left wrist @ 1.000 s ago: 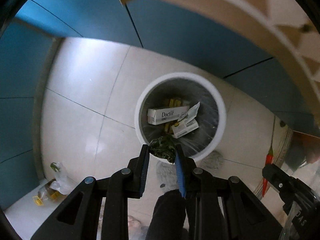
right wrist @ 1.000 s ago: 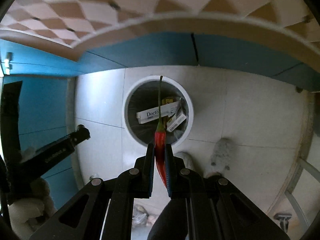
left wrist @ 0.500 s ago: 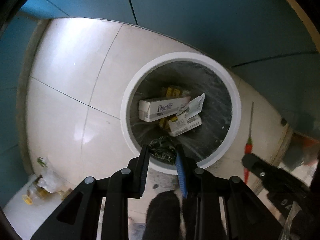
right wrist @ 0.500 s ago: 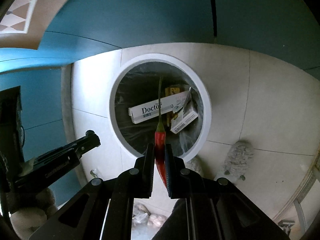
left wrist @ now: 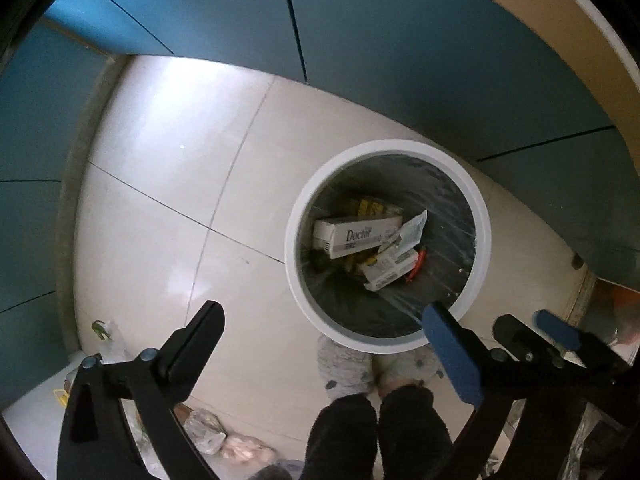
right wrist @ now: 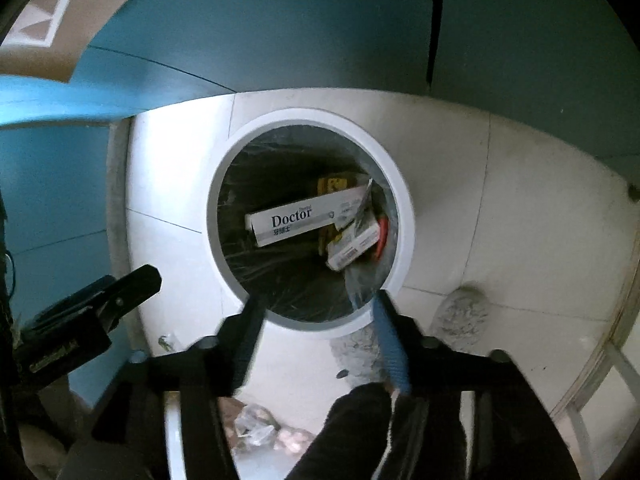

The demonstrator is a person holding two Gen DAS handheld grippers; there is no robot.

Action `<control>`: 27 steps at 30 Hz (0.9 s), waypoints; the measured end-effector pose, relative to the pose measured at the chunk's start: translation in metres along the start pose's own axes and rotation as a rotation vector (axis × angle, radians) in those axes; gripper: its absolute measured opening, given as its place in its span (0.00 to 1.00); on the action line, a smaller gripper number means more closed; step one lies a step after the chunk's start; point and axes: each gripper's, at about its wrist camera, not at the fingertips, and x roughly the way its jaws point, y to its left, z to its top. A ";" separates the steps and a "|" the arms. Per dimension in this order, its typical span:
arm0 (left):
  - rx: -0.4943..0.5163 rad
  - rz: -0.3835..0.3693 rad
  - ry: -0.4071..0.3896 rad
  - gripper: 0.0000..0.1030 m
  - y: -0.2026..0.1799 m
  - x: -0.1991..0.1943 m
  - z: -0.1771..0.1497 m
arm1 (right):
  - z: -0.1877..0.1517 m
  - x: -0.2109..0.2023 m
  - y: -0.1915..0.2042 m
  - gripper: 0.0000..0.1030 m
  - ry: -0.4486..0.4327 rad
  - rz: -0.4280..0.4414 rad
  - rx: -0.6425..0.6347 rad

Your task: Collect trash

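Both loads released within the last half second: left gripper (left wrist: 320, 328) and right gripper (right wrist: 316, 320) fingers now spread, empty. Slim red chilli pepper (right wrist: 383, 236) seen inside round white-rimmed bin (right wrist: 404, 216); dark crumpled wad not discernible.

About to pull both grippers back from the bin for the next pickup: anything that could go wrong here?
Both grippers, left and right, hang open just over the bin rim; swinging away low could clip and tip it. The bags of scraps on the floor by your feet could be stepped on.
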 end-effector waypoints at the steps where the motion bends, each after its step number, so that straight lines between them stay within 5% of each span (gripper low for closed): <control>1: 0.002 0.008 -0.005 0.99 0.001 -0.003 -0.002 | -0.001 -0.004 0.003 0.78 -0.015 -0.017 -0.013; 2: 0.002 0.015 -0.010 0.99 0.002 -0.006 -0.003 | -0.002 -0.008 0.005 0.91 -0.026 -0.036 -0.023; 4: 0.002 0.032 -0.029 0.99 0.006 -0.014 -0.008 | -0.005 -0.018 0.012 0.99 -0.060 -0.090 -0.050; 11: 0.007 0.049 -0.080 0.99 0.016 -0.052 -0.026 | -0.017 -0.057 0.026 1.00 -0.134 -0.197 -0.091; 17: -0.006 0.033 -0.087 0.99 0.019 -0.096 -0.045 | -0.033 -0.100 0.042 1.00 -0.152 -0.195 -0.109; 27: 0.018 0.025 -0.153 0.99 0.023 -0.231 -0.085 | -0.079 -0.220 0.079 1.00 -0.200 -0.189 -0.141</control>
